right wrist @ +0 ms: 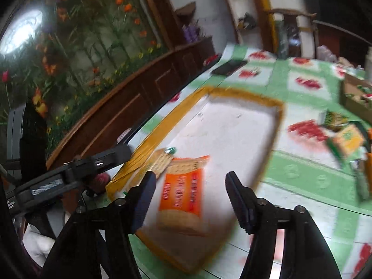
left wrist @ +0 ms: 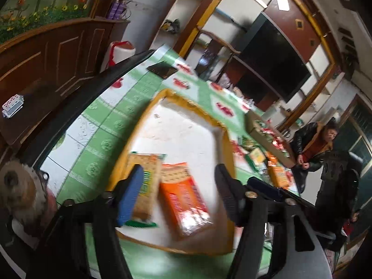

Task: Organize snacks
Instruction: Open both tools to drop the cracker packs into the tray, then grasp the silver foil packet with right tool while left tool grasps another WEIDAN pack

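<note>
Both jaws open and empty: orange-wrapped cracker packet [right wrist: 180, 194] lies flat in the yellow-rimmed white tray [right wrist: 241, 97] on the desk, long axis running away between right gripper [right wrist: 189, 200] fingers, which looks nearer than left gripper [left wrist: 179, 191].

Left tongs [left wrist: 177, 193] and right tongs [right wrist: 189, 200] apparently gape wide.

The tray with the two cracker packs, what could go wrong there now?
1. Both packs sit crowded at the near end of the tray; a new snack dropped there could land on top and crush crackers.
2. The green pack lies tight against the orange pack, so jaws reaching for one may shove the other.
3. The pictures are blurred by movement; fast swings near the phone could knock it.
</note>
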The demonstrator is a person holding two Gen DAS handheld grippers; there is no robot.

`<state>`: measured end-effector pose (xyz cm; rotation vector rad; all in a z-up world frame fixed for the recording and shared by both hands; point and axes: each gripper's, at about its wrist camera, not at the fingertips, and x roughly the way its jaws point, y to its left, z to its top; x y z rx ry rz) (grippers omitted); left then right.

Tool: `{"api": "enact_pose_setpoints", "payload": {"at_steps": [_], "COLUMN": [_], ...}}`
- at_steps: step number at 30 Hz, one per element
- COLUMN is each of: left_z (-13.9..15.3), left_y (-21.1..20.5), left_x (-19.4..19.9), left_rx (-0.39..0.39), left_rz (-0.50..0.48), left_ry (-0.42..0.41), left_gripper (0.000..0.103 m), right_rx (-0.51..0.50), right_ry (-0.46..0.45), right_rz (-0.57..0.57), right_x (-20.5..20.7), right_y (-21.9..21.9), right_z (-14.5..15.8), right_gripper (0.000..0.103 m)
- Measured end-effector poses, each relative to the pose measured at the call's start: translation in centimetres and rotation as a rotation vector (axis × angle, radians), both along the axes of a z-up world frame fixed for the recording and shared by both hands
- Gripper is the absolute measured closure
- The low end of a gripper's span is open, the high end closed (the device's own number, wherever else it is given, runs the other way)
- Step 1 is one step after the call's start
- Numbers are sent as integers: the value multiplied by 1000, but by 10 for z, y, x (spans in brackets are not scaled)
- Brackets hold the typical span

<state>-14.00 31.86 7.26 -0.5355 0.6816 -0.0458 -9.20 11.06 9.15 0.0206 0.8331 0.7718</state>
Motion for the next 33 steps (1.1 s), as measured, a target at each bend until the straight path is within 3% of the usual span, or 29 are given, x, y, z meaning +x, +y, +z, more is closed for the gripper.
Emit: {"api": "enact_pose_setpoints", "payload": {"at_steps": [3, 8, 18, 23, 29, 33], "left_z": [10, 17, -3, -18, -31, -38], "left_y": [-19, -62, -165, -192, -219, -227], "left_x": [-10, -10, 3, 4, 1, -1], "left_rx": [-18, 13, 101, 115, 137, 164], "left_rz": [-49, -151, -385, -464, -554, -583], "left_ry": [-31, -23, 84, 123, 168, 197], "left_gripper": [37, 36, 36, 36, 36, 36], "right_rx": [-8, 0, 56, 95, 85, 122], "right_ry": [-39, 23, 126, 127, 102, 167], "right_rz": [-72, -219, -508, -552, -577, -456], "right_x": [-2, 7, 27, 45, 80, 71], "right_y": [-41, -127, -273, -302, -303, -283], "right_z": [8, -2, -34, -36, -28, -28], "right_gripper": [34, 32, 30, 30, 29, 28]}}
